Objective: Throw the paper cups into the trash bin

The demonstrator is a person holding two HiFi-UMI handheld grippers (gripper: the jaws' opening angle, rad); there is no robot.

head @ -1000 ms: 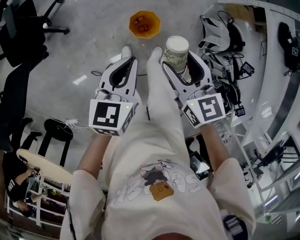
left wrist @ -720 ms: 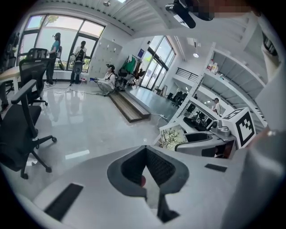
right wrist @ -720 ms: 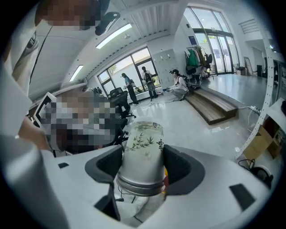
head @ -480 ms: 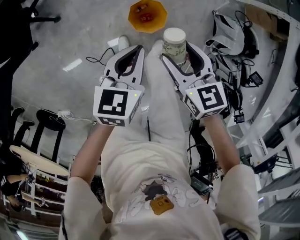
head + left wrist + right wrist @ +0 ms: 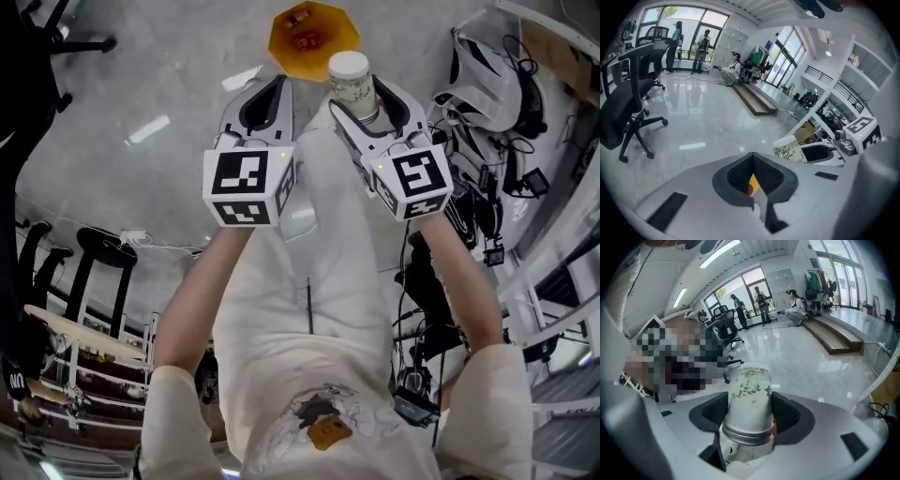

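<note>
Right gripper [image 5: 366,94], jaws clamped on either side of a paper cup [image 5: 352,80]. From the head view the cup's pale end overlaps the near rim of the orange trash bin [image 5: 336,26], which stands on the grey floor [image 5: 141,94]. Left gripper [image 5: 267,89], jaws pressed together with nothing between them, is just beside the cup and likewise at the bin's near edge. The bin is open-topped and holds a few small reddish and pale scraps [image 5: 305,39]; what the cup holds cannot be told. Bare floor lies to the left of the bin, while tangled cables and gear [image 5: 487,84] crowd its right. Only the right gripper view shows the cup's [image 5: 749,399] bamboo print and the ringed band nearest the camera, framed by the dark pads [image 5: 787,414]. Only the left gripper view shows a sliver of the bin's orange [image 5: 753,183] through the gap behind the closed tips, with an office chair [image 5: 633,103] across the open floor.
</note>
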